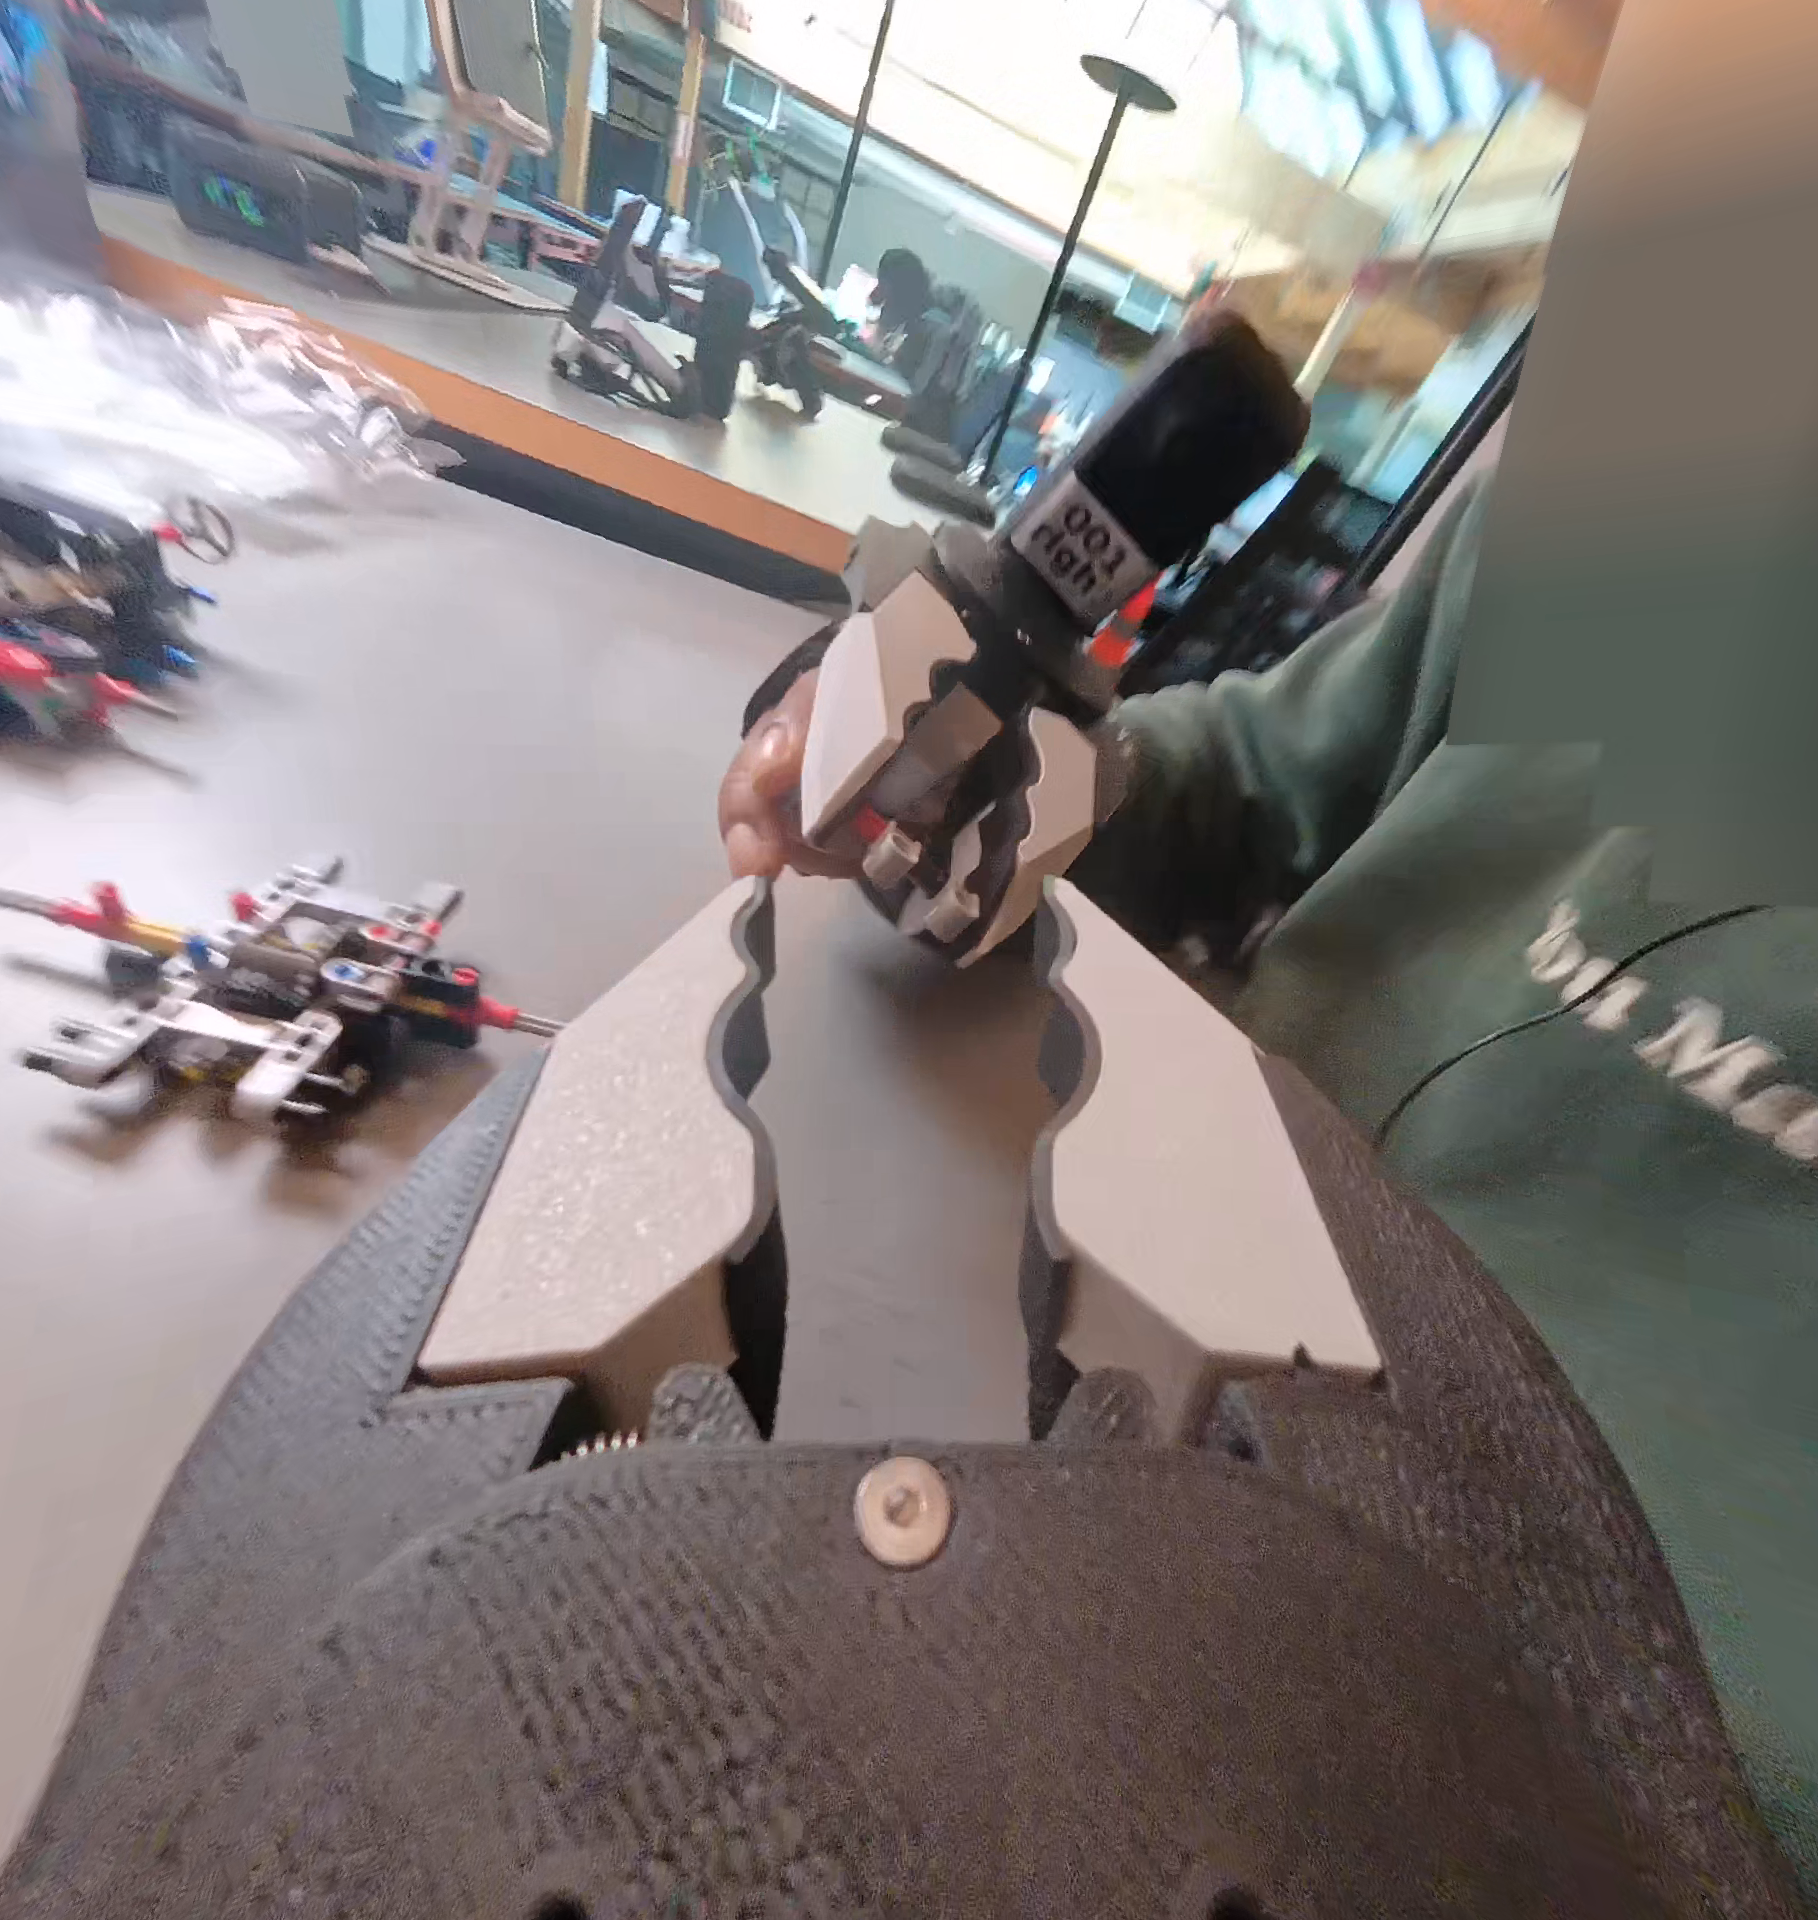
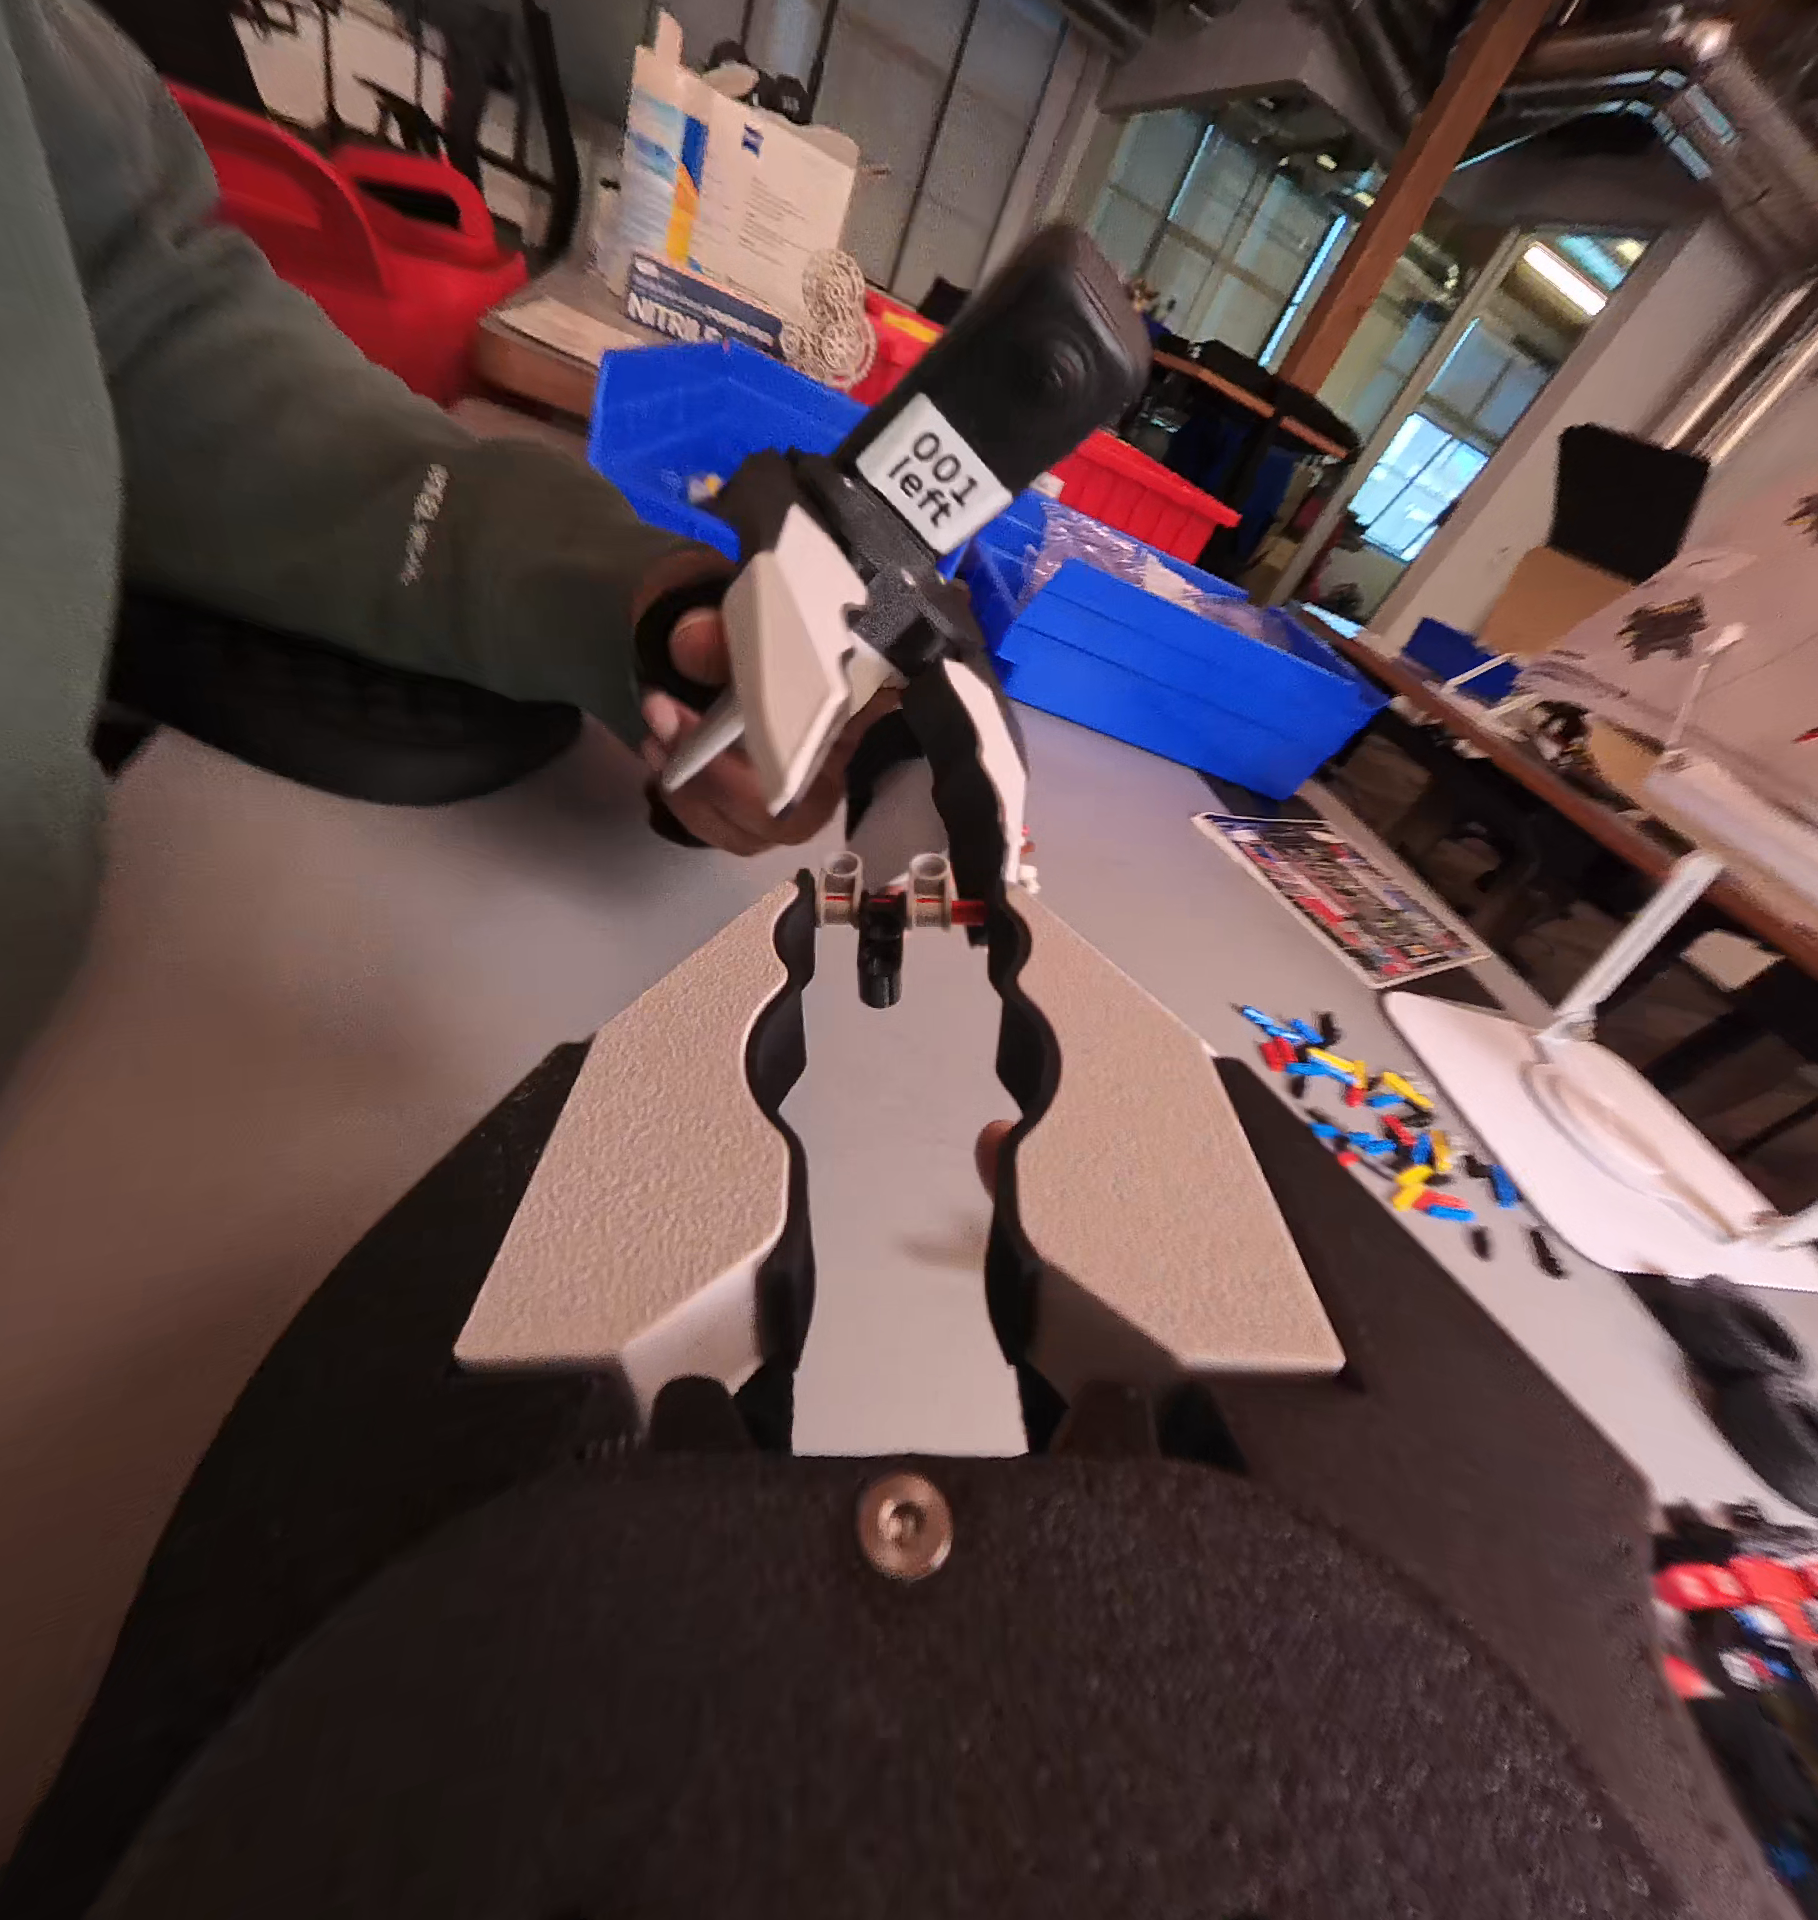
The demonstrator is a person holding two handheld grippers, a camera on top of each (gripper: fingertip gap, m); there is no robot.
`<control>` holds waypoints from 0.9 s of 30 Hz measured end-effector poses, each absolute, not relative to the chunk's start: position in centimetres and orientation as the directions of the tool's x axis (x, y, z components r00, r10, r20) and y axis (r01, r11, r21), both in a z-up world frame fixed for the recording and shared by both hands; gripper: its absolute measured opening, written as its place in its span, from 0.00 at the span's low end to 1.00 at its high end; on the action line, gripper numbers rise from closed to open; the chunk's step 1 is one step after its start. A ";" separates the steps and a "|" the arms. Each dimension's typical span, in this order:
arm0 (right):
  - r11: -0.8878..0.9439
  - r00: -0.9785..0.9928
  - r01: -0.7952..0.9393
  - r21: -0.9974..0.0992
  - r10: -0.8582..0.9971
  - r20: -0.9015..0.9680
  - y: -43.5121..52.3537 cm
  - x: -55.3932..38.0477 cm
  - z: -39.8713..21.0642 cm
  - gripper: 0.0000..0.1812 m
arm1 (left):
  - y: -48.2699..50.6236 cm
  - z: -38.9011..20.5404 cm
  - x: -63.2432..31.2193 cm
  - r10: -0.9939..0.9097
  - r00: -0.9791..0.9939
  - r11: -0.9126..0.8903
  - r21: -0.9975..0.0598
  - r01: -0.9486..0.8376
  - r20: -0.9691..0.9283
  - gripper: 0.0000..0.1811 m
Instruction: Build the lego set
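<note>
Left wrist view: dark grey table [image 1: 489,644] in a workshop; half-built lego model [image 1: 261,987] lying at left; left gripper [image 1: 905,894] jaws apart, empty.

Right wrist view: pale table, blue bins [image 2: 1175,644] behind, loose pieces [image 2: 1372,1122] at right; right gripper [image 2: 900,914] clamped on small lego axle assembly [image 2: 889,914].

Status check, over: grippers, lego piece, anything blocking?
Right gripper shut on small axle subassembly. Left gripper open, empty, facing it. Partly built model on table, apart. Nothing blocking.
</note>
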State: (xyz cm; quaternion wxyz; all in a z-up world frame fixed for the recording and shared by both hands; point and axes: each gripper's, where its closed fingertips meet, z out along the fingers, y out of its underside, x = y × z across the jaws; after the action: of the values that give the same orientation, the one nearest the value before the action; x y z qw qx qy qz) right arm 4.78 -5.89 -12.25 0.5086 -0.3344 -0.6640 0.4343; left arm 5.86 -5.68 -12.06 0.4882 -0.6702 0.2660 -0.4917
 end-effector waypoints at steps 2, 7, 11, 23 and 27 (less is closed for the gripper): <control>0.474 -0.233 0.001 -0.881 0.857 0.460 -5.8 4.7 -12.4 0.17 | -5.4 -11.9 5.7 -0.788 0.294 -0.498 -0.841 0.211 0.541 0.18; 0.552 -0.210 0.011 -0.834 0.817 0.537 -5.9 4.6 -12.7 0.18 | -5.8 -12.6 6.6 -0.749 0.224 -0.588 -0.781 0.210 0.624 0.12; 0.545 -0.221 0.032 -0.838 0.822 0.526 -5.9 4.5 -13.2 0.21 | -5.3 -12.9 6.9 -0.702 0.223 -0.628 -0.736 0.253 0.676 0.02; 0.329 -0.173 0.064 -0.942 0.933 0.315 -2.6 4.9 -12.7 0.18 | -2.7 -13.5 4.1 -0.400 0.035 -0.778 -0.359 0.515 0.916 0.02; 0.339 -0.175 0.087 -0.937 0.931 0.321 -2.7 4.6 -13.4 0.15 | -2.9 -13.7 4.5 -0.377 0.014 -0.798 -0.332 0.502 0.926 0.02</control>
State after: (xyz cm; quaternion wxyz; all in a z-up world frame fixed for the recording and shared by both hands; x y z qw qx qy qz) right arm 4.56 -2.67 -13.42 0.5057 -0.3956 -0.6433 0.4170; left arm 4.51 -2.86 -13.73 0.3138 -0.6391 -0.0492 -0.7005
